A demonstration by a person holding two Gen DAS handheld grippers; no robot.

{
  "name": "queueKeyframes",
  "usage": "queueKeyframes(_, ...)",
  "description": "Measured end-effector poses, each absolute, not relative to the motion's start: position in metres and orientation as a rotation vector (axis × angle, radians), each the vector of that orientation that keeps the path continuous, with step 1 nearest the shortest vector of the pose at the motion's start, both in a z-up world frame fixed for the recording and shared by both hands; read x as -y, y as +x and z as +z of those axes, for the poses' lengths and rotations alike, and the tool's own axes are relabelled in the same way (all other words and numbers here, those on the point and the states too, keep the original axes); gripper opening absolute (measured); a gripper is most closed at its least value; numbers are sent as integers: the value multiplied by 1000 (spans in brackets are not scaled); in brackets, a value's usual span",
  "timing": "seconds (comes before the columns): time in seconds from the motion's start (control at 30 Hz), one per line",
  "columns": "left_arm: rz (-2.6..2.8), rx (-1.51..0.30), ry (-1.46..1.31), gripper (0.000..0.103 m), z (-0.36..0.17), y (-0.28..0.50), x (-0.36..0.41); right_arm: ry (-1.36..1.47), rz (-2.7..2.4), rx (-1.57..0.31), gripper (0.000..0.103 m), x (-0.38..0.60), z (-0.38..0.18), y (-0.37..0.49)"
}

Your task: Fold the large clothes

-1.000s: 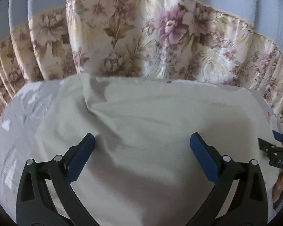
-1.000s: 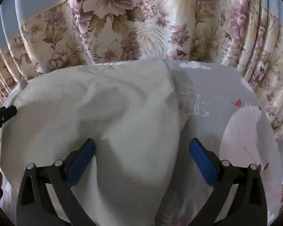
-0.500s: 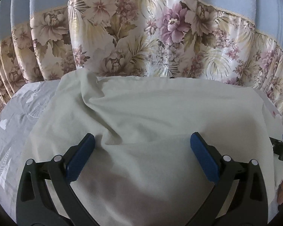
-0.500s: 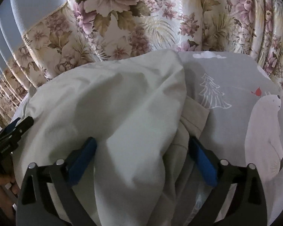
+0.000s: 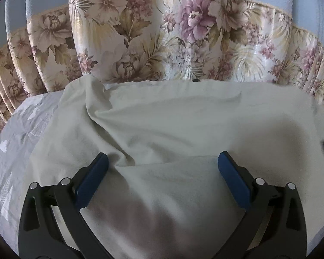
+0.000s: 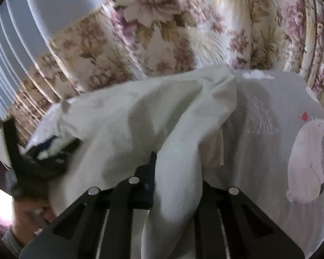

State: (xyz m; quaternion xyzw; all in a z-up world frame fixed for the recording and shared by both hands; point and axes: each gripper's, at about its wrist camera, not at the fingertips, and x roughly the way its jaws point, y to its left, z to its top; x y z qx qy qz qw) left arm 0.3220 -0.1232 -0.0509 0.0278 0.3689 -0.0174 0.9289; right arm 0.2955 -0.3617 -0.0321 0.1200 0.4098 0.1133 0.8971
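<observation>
While your left tool (image 5: 162,172) waits with its two blue pads wide apart and nothing pressed between them, your right tool (image 6: 162,172) has just closed its jaws, and the pale cloth (image 6: 140,118) is now clamped between them. A second ago both pads of that tool were spread open over the right edge of the cloth; now a thick bunch of fabric comes out from the pinch and hangs toward you. The cloth also stands higher in front of the right tool than before, with new folds running from the grip toward the far corner, so I judge that you have begun to raise this side.

Most of the garment lies on the bed (image 6: 270,151), spread ahead of the left tool and under it, reaching to the flowered curtain (image 5: 183,43). For the fold, this means one side is secured. The left side is not yet gripped, so lifting now may drag the cloth crooked.
</observation>
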Motion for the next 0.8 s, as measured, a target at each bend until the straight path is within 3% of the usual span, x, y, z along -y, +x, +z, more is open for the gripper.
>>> queueKeyframes(0.23,-2,-804,121,100,-58,331,132,366,369,-743,11,343,26,284)
queueKeyframes(0.53,-50,-811,112,100,-54,332,129,448,442,-732,11,300,46,290)
queueKeyframes(0.8,-21,-715,20,100,26,325,30,449,466,-737,11,252,63,298)
